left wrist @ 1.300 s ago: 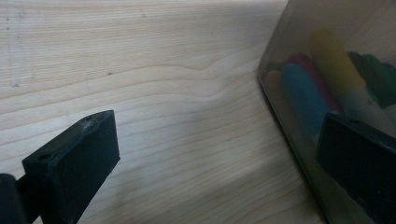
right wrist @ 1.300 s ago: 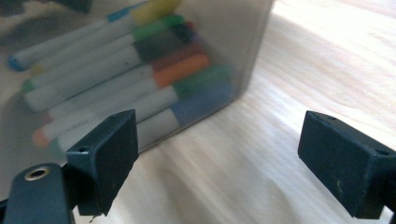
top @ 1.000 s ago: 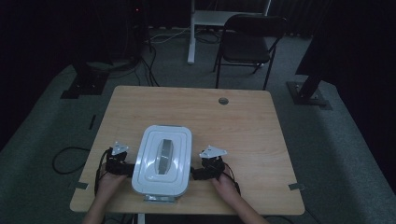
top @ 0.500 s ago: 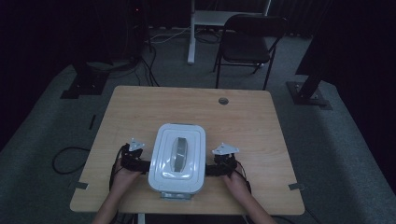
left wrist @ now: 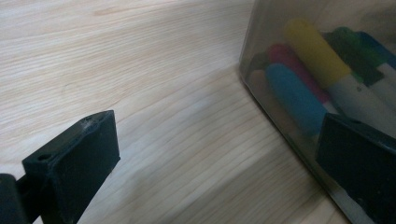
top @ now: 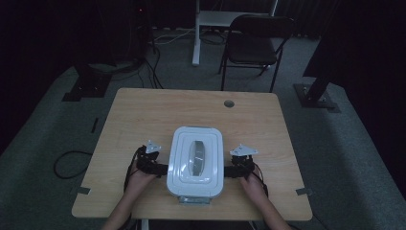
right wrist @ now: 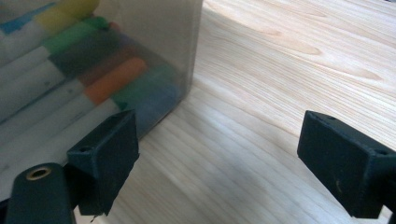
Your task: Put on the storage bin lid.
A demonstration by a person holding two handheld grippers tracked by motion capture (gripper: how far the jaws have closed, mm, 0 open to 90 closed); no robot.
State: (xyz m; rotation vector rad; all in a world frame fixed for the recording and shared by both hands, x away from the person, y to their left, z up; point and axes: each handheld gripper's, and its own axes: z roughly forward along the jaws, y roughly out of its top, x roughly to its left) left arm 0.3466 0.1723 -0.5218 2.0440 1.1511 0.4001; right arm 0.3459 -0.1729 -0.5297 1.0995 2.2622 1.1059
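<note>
the box [top: 195, 162] of markers [left wrist: 299, 91] sits on the near middle of the table [top: 143, 110], with the left gripper [top: 155, 165] and right gripper [top: 234, 168] pressed flat against its sides, both jaws spread and clasping nothing. uneven pushing could probably twist the box or tip it off the near edge. compared with a second ago, it sits further right and farther from the person.

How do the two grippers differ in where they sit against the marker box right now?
The left gripper is at the box's left side, the right gripper at its right side. In the left gripper view the clear wall with markers stands by the right-hand jaw; in the right gripper view it stands by the left-hand jaw. Both have their jaws spread wide over the wooden table, closed on nothing.
</note>
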